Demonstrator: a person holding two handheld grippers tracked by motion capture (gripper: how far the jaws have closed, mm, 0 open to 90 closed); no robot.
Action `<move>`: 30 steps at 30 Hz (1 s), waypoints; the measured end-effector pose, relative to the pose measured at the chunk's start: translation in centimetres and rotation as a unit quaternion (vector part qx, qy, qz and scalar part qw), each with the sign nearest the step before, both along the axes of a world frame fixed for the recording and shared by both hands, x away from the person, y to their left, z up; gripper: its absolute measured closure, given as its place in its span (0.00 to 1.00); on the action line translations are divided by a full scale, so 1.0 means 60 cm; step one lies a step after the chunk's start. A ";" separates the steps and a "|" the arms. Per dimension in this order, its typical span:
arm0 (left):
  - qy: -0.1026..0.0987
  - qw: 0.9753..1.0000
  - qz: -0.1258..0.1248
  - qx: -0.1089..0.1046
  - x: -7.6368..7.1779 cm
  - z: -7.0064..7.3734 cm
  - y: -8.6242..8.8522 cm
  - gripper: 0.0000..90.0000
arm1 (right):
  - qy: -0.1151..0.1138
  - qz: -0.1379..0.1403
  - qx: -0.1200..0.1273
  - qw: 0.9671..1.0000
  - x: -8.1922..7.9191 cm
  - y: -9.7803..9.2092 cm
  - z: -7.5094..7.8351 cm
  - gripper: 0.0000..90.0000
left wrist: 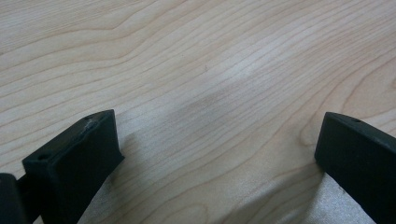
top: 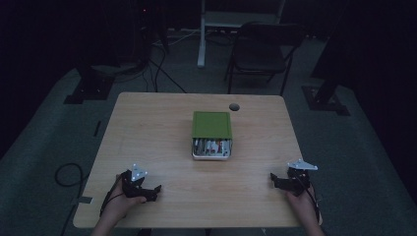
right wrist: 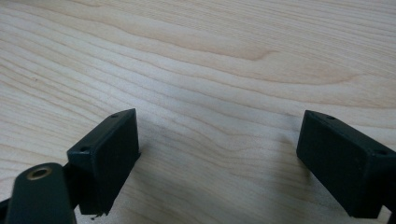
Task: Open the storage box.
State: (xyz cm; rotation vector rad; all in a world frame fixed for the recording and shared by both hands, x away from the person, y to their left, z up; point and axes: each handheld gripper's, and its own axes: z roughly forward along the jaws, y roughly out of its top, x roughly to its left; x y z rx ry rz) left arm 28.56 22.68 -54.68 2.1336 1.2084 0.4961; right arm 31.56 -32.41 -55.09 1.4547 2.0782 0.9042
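Both tongs, left (top: pixel 156 188) and right (top: pixel 273 178), are resting agape on the bench (top: pixel 157 142), flanking the box (top: pixel 212 134), seemingly awaiting a start.

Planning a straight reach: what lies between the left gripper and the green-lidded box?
Nothing: in the high view, bare wooden table separates the left gripper from the green-lidded box.

Dim room: wooden table (top: pixel 147 147), grey floor (top: pixel 44 128), dark folding chair (top: pixel 260 51) behind.

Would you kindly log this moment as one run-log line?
left gripper: open, on table | right gripper: open, on table | green-lidded box: table centre, untouched, lid slid partly back
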 end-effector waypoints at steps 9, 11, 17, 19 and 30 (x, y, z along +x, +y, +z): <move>-0.007 0.999 -0.025 0.019 0.008 0.005 -0.019 0.00 | 0.000 0.000 0.000 1.000 0.000 0.000 0.000 0.14; -0.011 0.999 -0.031 0.022 0.010 0.007 -0.026 0.00 | 0.000 0.000 0.000 1.000 0.000 0.000 0.000 0.14; -0.025 0.998 -0.048 0.030 0.017 0.015 -0.050 0.00 | 0.000 0.000 0.000 1.000 0.000 0.000 0.000 0.14; -0.027 0.997 -0.056 0.036 0.020 0.017 -0.058 0.00 | 0.000 0.000 0.000 1.000 0.000 0.000 0.000 0.14; -0.040 0.992 -0.100 0.072 0.030 0.025 -0.105 0.00 | 0.000 0.000 0.000 1.000 0.000 0.000 0.000 0.14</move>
